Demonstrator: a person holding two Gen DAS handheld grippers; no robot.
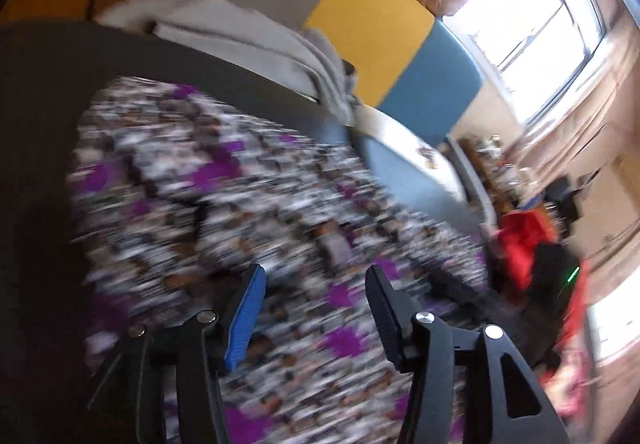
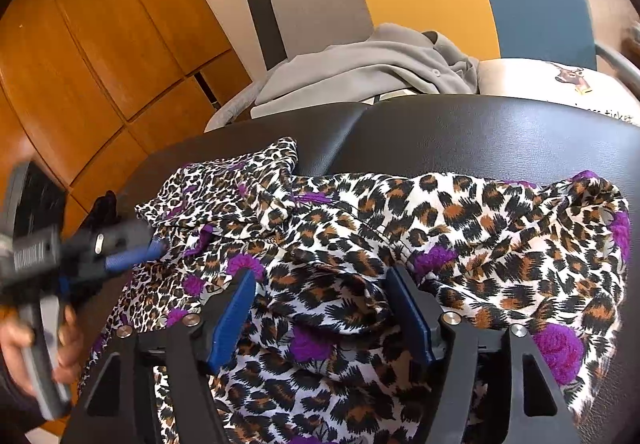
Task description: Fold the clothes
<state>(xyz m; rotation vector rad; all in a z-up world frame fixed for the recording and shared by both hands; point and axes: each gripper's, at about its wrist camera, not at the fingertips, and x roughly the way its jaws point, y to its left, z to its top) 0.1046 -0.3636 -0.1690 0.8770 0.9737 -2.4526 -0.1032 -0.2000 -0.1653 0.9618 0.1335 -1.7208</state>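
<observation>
Fold clothes | left gripper (image 1: 316, 308) apart, empty, above leopard-print garment (image 2: 360, 244) | right gripper (image 2: 320, 308) apart, hovering, seeking hold on the rumpled cloth ahead

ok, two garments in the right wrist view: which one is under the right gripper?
The leopard-print garment with purple flowers, spread on the black surface. The plain grey garment lies farther back, beyond that surface.

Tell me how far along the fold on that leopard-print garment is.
Early. Done: the leopard-print garment lies on the black table, but bunched and wrinkled, no clean fold. In hand: nothing; the right hand-held gripper hovers open above the cloth, and the left hand-held gripper is open too, nothing between its fingers. Left: smoothing and every fold. The grey garment behind looks untouched.
</observation>
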